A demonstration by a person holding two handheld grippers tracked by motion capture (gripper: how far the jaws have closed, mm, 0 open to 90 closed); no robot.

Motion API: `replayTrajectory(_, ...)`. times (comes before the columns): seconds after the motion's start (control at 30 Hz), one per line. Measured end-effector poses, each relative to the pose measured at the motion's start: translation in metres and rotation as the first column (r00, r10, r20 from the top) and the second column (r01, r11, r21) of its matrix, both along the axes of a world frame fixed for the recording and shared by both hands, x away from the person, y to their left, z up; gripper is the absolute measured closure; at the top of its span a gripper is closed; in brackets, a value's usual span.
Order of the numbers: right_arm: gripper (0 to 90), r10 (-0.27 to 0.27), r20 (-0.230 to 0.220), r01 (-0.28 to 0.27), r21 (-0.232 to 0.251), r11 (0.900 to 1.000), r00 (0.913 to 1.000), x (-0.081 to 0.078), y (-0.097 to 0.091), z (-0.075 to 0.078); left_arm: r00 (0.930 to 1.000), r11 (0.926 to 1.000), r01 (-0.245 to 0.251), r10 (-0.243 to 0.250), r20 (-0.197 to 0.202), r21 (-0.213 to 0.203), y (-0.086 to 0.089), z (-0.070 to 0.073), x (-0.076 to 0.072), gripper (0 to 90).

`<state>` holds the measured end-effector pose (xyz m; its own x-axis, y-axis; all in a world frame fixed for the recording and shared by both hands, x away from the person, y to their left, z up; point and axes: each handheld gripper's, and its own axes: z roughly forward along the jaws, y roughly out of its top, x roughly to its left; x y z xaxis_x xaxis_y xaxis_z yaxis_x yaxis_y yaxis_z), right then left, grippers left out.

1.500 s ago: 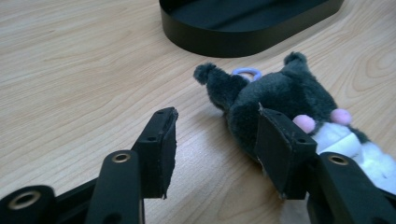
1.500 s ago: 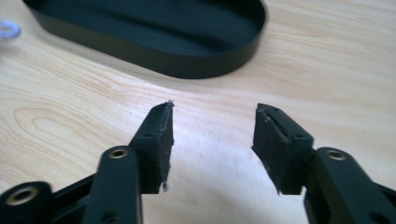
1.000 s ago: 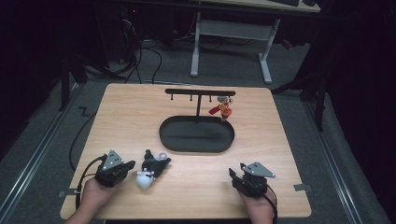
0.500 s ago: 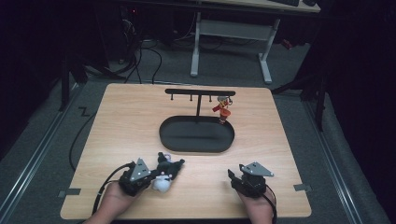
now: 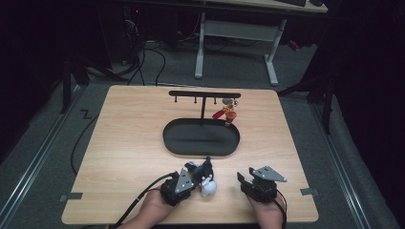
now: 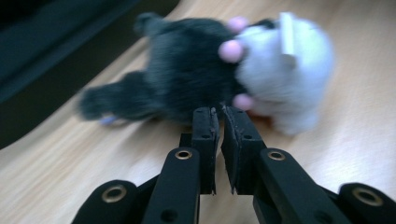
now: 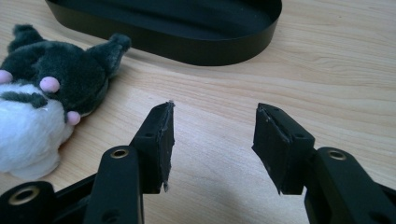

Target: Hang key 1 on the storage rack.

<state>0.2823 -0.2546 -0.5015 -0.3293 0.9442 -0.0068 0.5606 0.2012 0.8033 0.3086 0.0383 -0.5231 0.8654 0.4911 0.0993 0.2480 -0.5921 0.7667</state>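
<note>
Plush toy (image 5: 204, 179) first, since it sits at the left of my working area: a small black and white stuffed animal with pink spots, lying on the wooden table (image 5: 129, 143) near the front edge, just in front of the black oval tray (image 5: 201, 139). My left gripper (image 5: 190, 177) is right against it on its left side. In the left gripper view the toy (image 6: 210, 74) lies blurred just beyond the tips, and the two jaws stand almost together with only a thin slit between them; they have just been opening a little, and I see nothing caught between the pads, so I read that claw as nearly clenched and empty. Moving right, the toy's white end points toward my right gripper (image 5: 244, 180), which rests near the front edge, a short way off from the toy. In the right gripper view its jaws stand released with bare table between them, the toy (image 7: 46, 102) off to their left and the tray (image 7: 187, 32) beyond. Farther back, behind the tray, a black rack (image 5: 204, 95) carries a small red charm (image 5: 226, 113) at its right end.
</note>
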Motion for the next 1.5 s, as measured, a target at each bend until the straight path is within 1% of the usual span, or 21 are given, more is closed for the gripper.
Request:
replayTrajectory(0.1,48.4,-0.003,-0.003,0.003,0.007,1.0,1.0,0.0,-0.003,0.0,0.9912,0.9909,-0.132,0.132,-0.009,-0.026,0.02,0.002,0.015,82.7)
replayTrajectory(0.17,48.4,-0.001,-0.006,0.001,0.012,0.9999,1.0,0.0,-0.004,-0.001,0.9867,0.9868,-0.159,0.158,-0.037,-0.027,0.022,0.001,0.022,83.4)
replayTrajectory(0.4,48.7,-0.001,0.002,0.001,0.016,0.9999,1.0,0.0,-0.005,0.001,0.9939,0.9953,-0.095,0.094,-0.057,-0.02,-0.005,-0.001,0.019,84.0)
replayTrajectory(0.57,48.7,-0.01,-0.003,0.01,0.022,0.9997,0.9999,0.0,-0.007,0.0,0.9991,0.9999,0.008,-0.008,-0.042,-0.009,-0.045,0.003,0.007,83.2)
replayTrajectory(0.73,48.7,-0.017,0.0,0.017,0.028,0.9995,0.9999,-0.001,-0.012,0.001,0.9985,0.9997,0.022,-0.022,-0.05,-0.006,-0.047,0.003,0.006,80.7)
replayTrajectory(0.9,48.6,-0.024,0.009,0.024,0.039,0.999,0.9997,-0.002,-0.017,0.002,0.9986,0.9994,-0.036,0.036,-0.039,0.003,-0.002,0.007,0.014,77.9)
replayTrajectory(0.93,48.7,-0.031,0.008,0.03,0.046,0.9985,0.9995,-0.002,-0.019,0.002,0.9982,0.9986,-0.053,0.053,-0.028,0.006,0.012,0.01,0.016,74.6)
replayTrajectory(0.97,48.7,-0.03,0.009,0.03,0.045,0.9985,0.9995,-0.002,-0.02,0.002,0.9948,0.9945,-0.102,0.101,0.015,0.027,0.042,0.016,0.02,73.3)
replayTrajectory(1.0,48.8,-0.033,0.009,0.033,0.045,0.9984,0.9994,-0.002,-0.02,0.002,0.9915,0.9914,-0.126,0.125,0.035,0.035,0.058,0.019,0.022,71.1)
replayTrajectory(1.03,48.8,-0.033,0.009,0.033,0.045,0.9984,0.9994,-0.002,-0.02,0.002,0.9915,0.9914,-0.126,0.125,0.035,0.035,0.058,0.019,0.022,67.7)
replayTrajectory(1.07,48.8,-0.038,0.009,0.038,0.046,0.9982,0.9992,-0.002,-0.021,0.001,0.9843,0.9846,-0.172,0.171,0.044,0.03,0.089,0.023,0.029,62.7)
replayTrajectory(1.1,48.8,-0.041,0.009,0.04,0.043,0.9983,0.9991,-0.002,-0.021,0.001,0.9792,0.98,-0.198,0.197,0.048,0.021,0.1,0.023,0.031,58.7)
replayTrajectory(1.13,48.8,-0.041,0.009,0.04,0.043,0.9983,0.9991,-0.002,-0.021,0.001,0.9792,0.98,-0.198,0.197,0.048,0.021,0.1,0.023,0.031,55.2)
replayTrajectory(1.17,48.8,-0.042,0.009,0.042,0.04,0.9983,0.9991,-0.002,-0.021,0.001,0.9646,0.9667,-0.256,0.256,0.065,-0.009,0.122,0.02,0.033,55.2)
replayTrajectory(1.2,48.7,-0.049,0.01,0.049,0.036,0.9982,0.9987,-0.001,-0.021,0.001,0.9555,0.9576,-0.287,0.288,0.064,-0.03,0.135,0.016,0.034,50.0)
replayTrajectory(1.23,48.7,-0.056,0.009,0.056,0.034,0.9979,0.9984,-0.001,-0.022,0.002,0.9469,0.9476,-0.318,0.319,0.038,-0.026,0.151,0.009,0.04,47.2)
replayTrajectory(1.3,48.7,-0.066,0.008,0.066,0.036,0.9972,0.9978,0.0,-0.024,0.001,0.9328,0.9324,-0.358,0.36,0.021,-0.047,0.16,0.008,0.047,41.1)
replayTrajectory(1.33,48.7,-0.066,0.008,0.066,0.036,0.9972,0.9978,0.0,-0.024,0.001,0.9328,0.9324,-0.358,0.36,0.021,-0.047,0.16,0.008,0.047,39.7)
replayTrajectory(1.37,48.7,-0.073,0.0,0.073,0.041,0.9965,0.9973,0.0,-0.026,0.0,0.9227,0.9166,-0.386,0.384,-0.036,-0.106,0.165,0.006,0.052,38.7)
replayTrajectory(1.43,48.7,-0.077,-0.006,0.077,0.042,0.9962,0.997,0.001,-0.027,-0.001,0.92,0.9131,-0.392,0.39,-0.041,-0.113,0.166,0.006,0.053,36.8)
replayTrajectory(1.5,48.6,-0.079,-0.012,0.08,0.035,0.9962,0.9968,0.002,-0.028,-0.002,0.9224,0.9179,-0.385,0.386,-0.007,-0.096,0.165,0.006,0.053,36.0)
